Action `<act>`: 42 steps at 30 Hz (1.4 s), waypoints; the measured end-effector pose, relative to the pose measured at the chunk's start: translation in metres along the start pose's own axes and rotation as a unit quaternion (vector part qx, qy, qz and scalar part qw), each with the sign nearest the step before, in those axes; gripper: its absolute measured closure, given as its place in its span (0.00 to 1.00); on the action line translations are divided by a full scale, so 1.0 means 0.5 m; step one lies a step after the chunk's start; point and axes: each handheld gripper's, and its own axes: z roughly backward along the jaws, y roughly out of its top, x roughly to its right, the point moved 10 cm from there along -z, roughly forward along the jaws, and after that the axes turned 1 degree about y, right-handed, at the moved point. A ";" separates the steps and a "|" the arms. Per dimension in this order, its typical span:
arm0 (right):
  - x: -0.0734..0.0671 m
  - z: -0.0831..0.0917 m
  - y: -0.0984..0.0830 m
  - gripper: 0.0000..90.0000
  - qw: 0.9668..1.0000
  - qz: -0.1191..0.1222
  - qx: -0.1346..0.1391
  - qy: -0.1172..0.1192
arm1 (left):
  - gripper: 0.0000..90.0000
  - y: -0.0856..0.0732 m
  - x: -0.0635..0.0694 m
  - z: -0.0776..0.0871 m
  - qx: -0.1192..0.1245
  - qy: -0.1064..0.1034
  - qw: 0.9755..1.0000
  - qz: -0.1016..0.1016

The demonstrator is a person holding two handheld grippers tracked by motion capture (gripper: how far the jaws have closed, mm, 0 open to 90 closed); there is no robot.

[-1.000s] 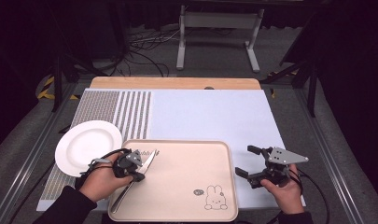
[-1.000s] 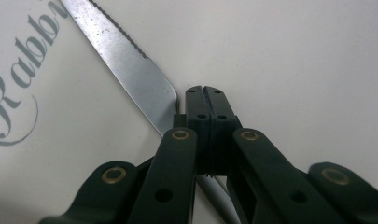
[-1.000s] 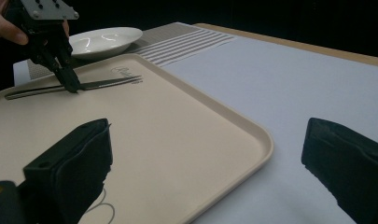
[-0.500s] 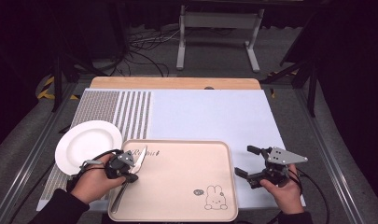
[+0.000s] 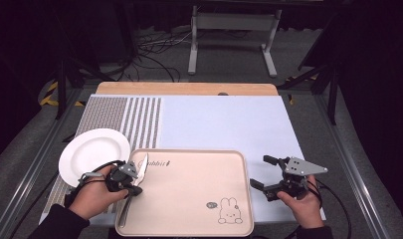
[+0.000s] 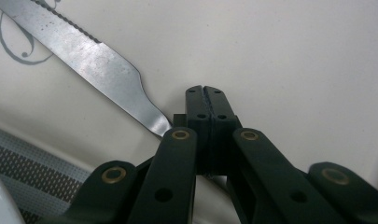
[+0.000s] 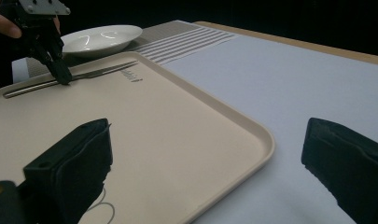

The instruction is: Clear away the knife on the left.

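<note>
On the near left part of the beige tray (image 5: 189,199) lies a table knife (image 5: 135,184), its serrated blade pointing to the far side and its handle running toward the tray's near left corner. The left gripper (image 5: 134,188) sits right at the knife, over the spot where the blade narrows into the handle; in the left gripper view its two black jaws are pressed together at the tips with nothing between them, and the knife blade (image 6: 91,60) passes just beside them on the tray and then under them. The right gripper view shows the left gripper (image 7: 60,72) tip down against the knife (image 7: 70,77). Whether the tip actually presses on the metal cannot be told. The right gripper (image 5: 261,174) rests on the white mat (image 5: 224,124) just right of the tray, well apart from the knife, its jaws spread wide and empty. A white plate (image 5: 92,152) stands on the striped part of the tabletop, just beyond the tray's far left corner. A printed rabbit (image 5: 229,211) marks the tray's near right area.
</note>
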 end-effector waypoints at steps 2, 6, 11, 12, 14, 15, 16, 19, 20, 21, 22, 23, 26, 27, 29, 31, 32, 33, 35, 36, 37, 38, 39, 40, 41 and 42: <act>0.000 0.000 0.000 0.03 1.000 0.000 0.000 0.000 | 1.00 -0.001 0.000 0.000 0.006 -0.001 1.000 0.008; 0.000 0.000 0.000 0.03 1.000 -0.001 0.000 0.000 | 1.00 -0.006 0.000 0.002 0.006 -0.006 1.000 0.017; 0.000 0.000 0.001 0.03 1.000 -0.001 0.001 0.001 | 1.00 -0.013 -0.004 0.005 0.009 -0.009 1.000 0.022; 0.000 0.000 0.001 0.03 1.000 -0.001 0.001 0.001 | 1.00 -0.014 -0.003 0.005 0.010 -0.012 1.000 0.026; 0.000 -0.001 0.000 0.03 1.000 -0.001 0.001 0.001 | 1.00 -0.017 -0.005 0.007 0.008 -0.011 1.000 0.027; 0.000 -0.001 0.000 0.03 1.000 -0.001 0.001 0.001 | 1.00 -0.018 -0.005 0.008 0.008 -0.010 1.000 0.028; -0.001 -0.001 0.000 0.03 1.000 -0.001 0.001 0.001 | 1.00 -0.019 -0.006 0.008 0.007 -0.010 1.000 0.027; -0.001 -0.002 -0.001 0.03 1.000 -0.001 -0.001 0.002 | 1.00 -0.019 -0.006 0.008 0.007 -0.011 1.000 0.027; -0.001 -0.002 0.000 0.03 1.000 -0.002 -0.001 0.002 | 1.00 -0.019 -0.006 0.008 0.006 -0.011 1.000 0.027; -0.001 -0.002 0.000 0.03 1.000 -0.002 0.000 0.001 | 1.00 -0.019 -0.007 0.008 0.007 -0.011 1.000 0.027; -0.001 -0.002 0.000 0.03 1.000 -0.002 0.000 0.002 | 1.00 -0.019 -0.006 0.008 0.007 -0.012 1.000 0.027; -0.001 -0.002 0.000 0.03 1.000 -0.002 0.000 0.002 | 1.00 -0.019 -0.006 0.008 0.008 -0.013 1.000 0.028; -0.001 -0.003 -0.001 0.03 1.000 -0.003 -0.001 0.002 | 0.99 -0.019 -0.006 0.008 0.008 -0.016 0.999 0.027; -0.001 -0.003 -0.001 0.03 1.000 -0.003 -0.001 0.002 | 0.97 -0.017 -0.003 0.009 0.011 -0.021 0.999 0.030; -0.001 -0.003 0.000 0.03 1.000 -0.003 0.000 0.001 | 0.92 -0.015 -0.003 0.010 0.017 -0.021 0.999 0.031; -0.001 -0.002 0.000 0.03 1.000 -0.003 0.001 0.001 | 0.88 -0.009 -0.003 0.017 0.031 -0.024 0.999 0.033; 0.000 -0.002 0.000 0.03 1.000 -0.004 0.001 0.001 | 0.85 -0.004 -0.005 0.022 0.042 -0.025 0.998 0.035; 0.000 -0.002 0.000 0.03 1.000 -0.004 0.001 0.000 | 0.81 0.000 -0.005 0.028 0.049 -0.022 0.998 0.038; -0.001 -0.002 0.000 0.03 1.000 -0.004 0.001 0.000 | 0.75 0.006 -0.008 0.036 0.059 -0.019 0.997 0.036; -0.001 -0.002 0.000 0.03 1.000 -0.004 0.001 0.000 | 0.71 0.010 -0.009 0.041 0.068 -0.016 0.997 0.038; -0.002 -0.001 0.000 0.03 1.000 -0.004 0.002 0.000 | 0.63 0.016 -0.012 0.047 0.080 -0.010 0.996 0.039; -0.002 -0.001 0.000 0.03 1.000 -0.004 0.001 -0.001 | 0.56 0.019 -0.014 0.051 0.084 -0.005 0.996 0.037; -0.002 0.000 0.000 0.03 1.000 -0.004 0.002 -0.001 | 0.53 0.022 -0.014 0.056 0.092 -0.001 0.995 0.034; -0.002 0.001 0.000 0.03 1.000 -0.004 0.002 -0.002 | 0.48 0.025 -0.016 0.059 0.098 0.003 0.995 0.032; -0.002 0.001 0.000 0.03 1.000 -0.004 0.002 -0.002 | 0.43 0.028 -0.017 0.064 0.104 0.010 0.994 0.031; -0.002 0.002 0.000 0.03 1.000 -0.004 0.003 -0.003 | 0.37 0.030 -0.018 0.066 0.108 0.015 0.994 0.029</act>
